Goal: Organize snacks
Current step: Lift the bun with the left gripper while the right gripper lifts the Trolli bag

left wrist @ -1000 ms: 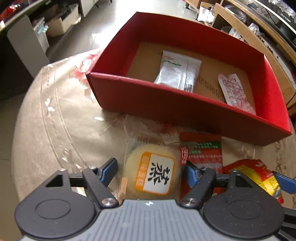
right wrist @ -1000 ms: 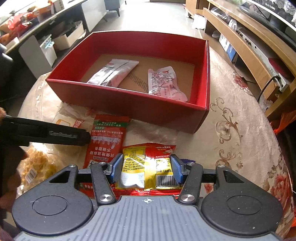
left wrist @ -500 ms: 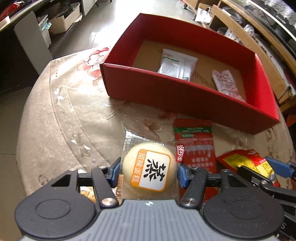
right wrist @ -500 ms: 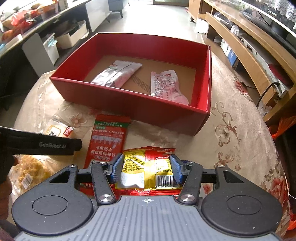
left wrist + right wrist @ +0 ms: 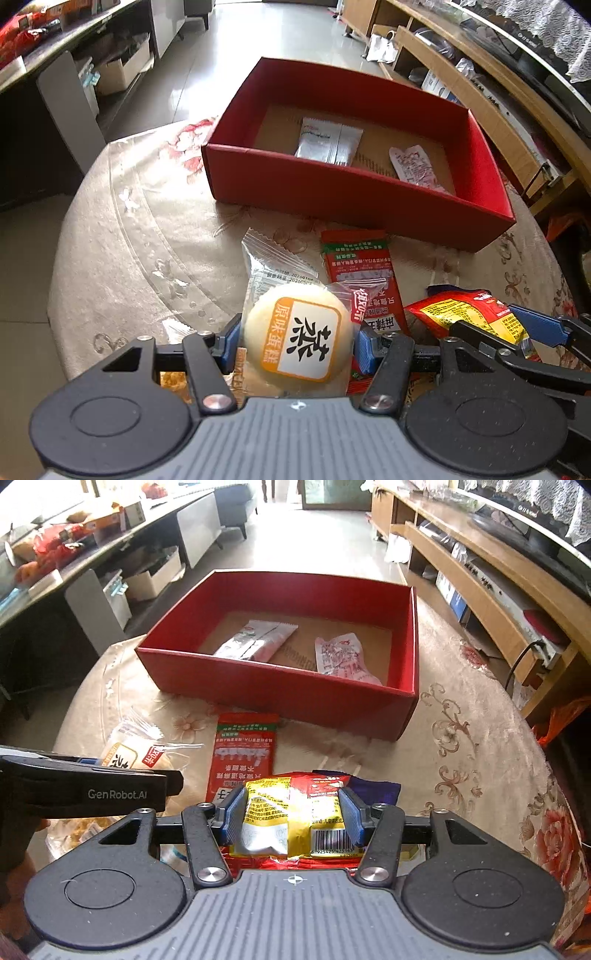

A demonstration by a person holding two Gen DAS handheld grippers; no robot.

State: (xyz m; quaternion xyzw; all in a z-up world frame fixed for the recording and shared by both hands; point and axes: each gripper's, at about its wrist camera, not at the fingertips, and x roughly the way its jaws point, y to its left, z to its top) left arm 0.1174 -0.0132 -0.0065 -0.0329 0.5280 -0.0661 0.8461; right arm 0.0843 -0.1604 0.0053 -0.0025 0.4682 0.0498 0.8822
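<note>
Left gripper (image 5: 295, 341) clamps the cake (image 5: 297, 338); right gripper (image 5: 291, 814) clamps the yellow packet (image 5: 295, 812). Slick wrappers may slip short of the red box (image 5: 280, 690).

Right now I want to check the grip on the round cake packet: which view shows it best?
Left wrist view: the round cake packet fills the left gripper, pads on both sides. Right wrist view shows only its edge.

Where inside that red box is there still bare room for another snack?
The red box floor is bare along its left wall, beside the silver packet, and behind both packets. The right half is crowded by the pink packet.
</note>
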